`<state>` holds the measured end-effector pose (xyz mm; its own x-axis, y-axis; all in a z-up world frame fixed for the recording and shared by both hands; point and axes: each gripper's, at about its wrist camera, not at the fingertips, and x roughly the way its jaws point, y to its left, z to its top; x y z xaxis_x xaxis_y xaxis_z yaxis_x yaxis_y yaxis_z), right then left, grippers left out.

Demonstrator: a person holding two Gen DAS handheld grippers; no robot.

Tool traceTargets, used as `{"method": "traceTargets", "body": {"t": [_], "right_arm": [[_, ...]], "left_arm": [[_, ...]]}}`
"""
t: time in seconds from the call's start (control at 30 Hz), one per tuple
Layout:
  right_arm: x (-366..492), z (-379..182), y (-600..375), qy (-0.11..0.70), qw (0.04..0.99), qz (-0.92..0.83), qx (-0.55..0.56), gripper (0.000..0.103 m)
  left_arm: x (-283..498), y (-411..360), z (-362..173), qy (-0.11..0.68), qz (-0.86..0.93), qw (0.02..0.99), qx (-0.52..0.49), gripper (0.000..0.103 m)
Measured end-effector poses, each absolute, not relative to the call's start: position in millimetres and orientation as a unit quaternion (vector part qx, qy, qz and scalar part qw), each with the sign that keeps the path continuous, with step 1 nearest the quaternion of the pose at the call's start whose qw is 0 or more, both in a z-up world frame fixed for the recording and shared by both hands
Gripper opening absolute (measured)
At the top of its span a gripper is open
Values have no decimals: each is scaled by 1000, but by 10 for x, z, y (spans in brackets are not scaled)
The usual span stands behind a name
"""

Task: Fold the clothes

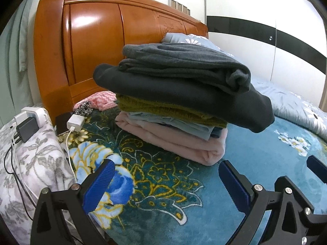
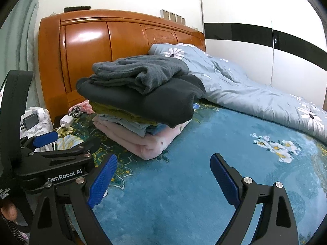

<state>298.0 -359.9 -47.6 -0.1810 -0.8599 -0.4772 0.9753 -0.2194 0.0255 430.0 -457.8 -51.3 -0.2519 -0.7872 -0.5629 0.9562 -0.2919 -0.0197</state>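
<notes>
On the blue floral blanket (image 2: 184,194), a short way out from the wooden headboard (image 1: 92,47), sits the stack of folded clothes (image 1: 179,102): a pink piece at the bottom, pale blue and olive layers above it, then a dark sweatshirt with a grey knit on top. The dark layer overhangs the side of the stack away from the headboard, so the pile looks a little top-heavy there. Both tools hover low over the blanket on the near side of the stack, touching none of it. The left gripper (image 1: 169,185) has its blue pads spread wide with nothing between them, and the right gripper (image 2: 163,179) is likewise spread and empty. I'd judge the hands are free for another garment. Beyond the stack a light blue quilt (image 2: 255,94) lies bunched, and chargers (image 1: 75,122) rest close to the headboard.
</notes>
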Motion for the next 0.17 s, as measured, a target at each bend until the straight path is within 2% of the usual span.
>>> {"method": "traceTargets", "body": {"t": [0.17], "right_arm": [[2954, -488, -3594, 144, 604, -757, 203, 93]], "left_arm": [[4297, -4564, -516, 174, -764, 577, 228, 103]]}}
